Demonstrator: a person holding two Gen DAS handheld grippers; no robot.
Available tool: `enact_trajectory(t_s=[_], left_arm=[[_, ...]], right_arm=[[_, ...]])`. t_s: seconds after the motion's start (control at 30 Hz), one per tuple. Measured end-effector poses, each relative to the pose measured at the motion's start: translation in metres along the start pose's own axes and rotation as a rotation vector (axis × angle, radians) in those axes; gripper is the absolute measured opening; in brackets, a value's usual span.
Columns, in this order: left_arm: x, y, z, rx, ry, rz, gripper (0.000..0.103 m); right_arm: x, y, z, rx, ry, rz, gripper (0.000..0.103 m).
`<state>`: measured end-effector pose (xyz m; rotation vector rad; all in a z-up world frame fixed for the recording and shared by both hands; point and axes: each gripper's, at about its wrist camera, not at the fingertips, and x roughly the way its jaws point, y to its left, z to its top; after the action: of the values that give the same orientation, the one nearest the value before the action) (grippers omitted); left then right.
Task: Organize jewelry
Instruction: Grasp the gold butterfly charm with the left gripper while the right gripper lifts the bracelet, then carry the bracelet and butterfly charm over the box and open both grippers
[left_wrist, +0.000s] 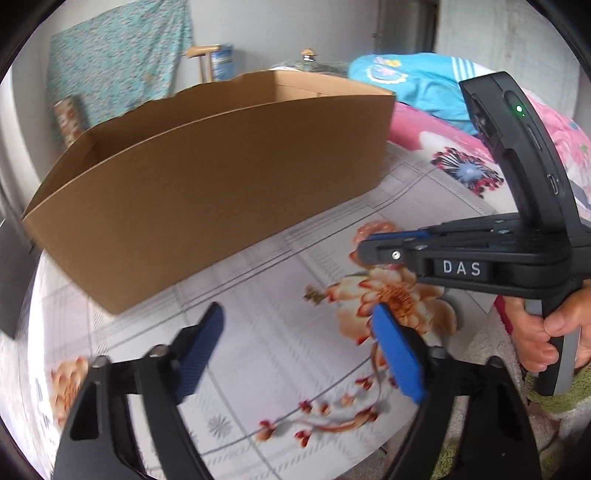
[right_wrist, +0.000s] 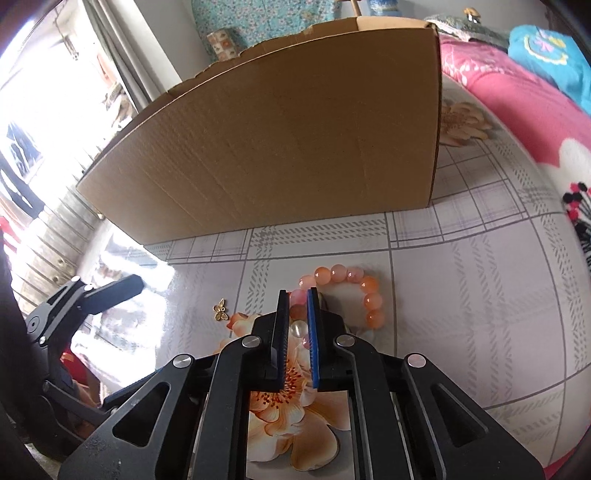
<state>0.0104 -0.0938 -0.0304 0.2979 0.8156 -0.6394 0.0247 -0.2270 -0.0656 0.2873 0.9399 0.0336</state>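
An open brown cardboard box (left_wrist: 207, 177) stands on the flowered tablecloth; it also shows in the right wrist view (right_wrist: 288, 136). A pink-orange bead bracelet (right_wrist: 364, 291) lies on the cloth in front of the box. My right gripper (right_wrist: 298, 295) has its fingers closed on the bracelet's near-left beads. A small gold butterfly charm (right_wrist: 220, 309) lies just left of it, also seen in the left wrist view (left_wrist: 314, 294). My left gripper (left_wrist: 299, 321) is open and empty above the cloth, left of the right gripper (left_wrist: 373, 247).
The table (right_wrist: 480, 295) has a check and flower cloth. Pink and blue bedding (left_wrist: 436, 96) lies behind on the right. A window and drawers (right_wrist: 48, 206) are at the left. The box stands close behind the bracelet.
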Motion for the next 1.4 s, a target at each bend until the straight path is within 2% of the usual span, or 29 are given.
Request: enact_trajectory(t_s=[0.2, 0.4, 0.7, 1.03, 1.27, 1.4], left_arm=[[0.016, -0.003, 0.011, 0.031, 0.054, -0.026, 0.046], [0.035, -0.011, 0.019, 0.074, 0.109, -0.009, 0.028], [0.043, -0.016, 0.025, 0.094, 0.144, -0.004, 0.012], [0.034, -0.004, 0.027, 0.049, 0.14, -0.051, 0.012], [-0.003, -0.003, 0.037, 0.049, 0.056, -0.08, 0.012], [-0.036, 0.003, 0.05, 0.032, -0.026, -0.112, 0.012]], right_arm=[[0.0, -0.018, -0.002, 0.073, -0.015, 0.111, 0.007], [-0.001, -0.031, -0.006, 0.119, -0.026, 0.193, 0.007], [-0.011, -0.058, -0.009, 0.153, -0.032, 0.257, 0.007], [-0.029, -0.083, -0.008, 0.21, -0.041, 0.283, 0.007], [-0.052, -0.11, -0.013, 0.314, -0.087, 0.378, 0.007], [-0.074, -0.12, -0.011, 0.342, -0.136, 0.43, 0.007]])
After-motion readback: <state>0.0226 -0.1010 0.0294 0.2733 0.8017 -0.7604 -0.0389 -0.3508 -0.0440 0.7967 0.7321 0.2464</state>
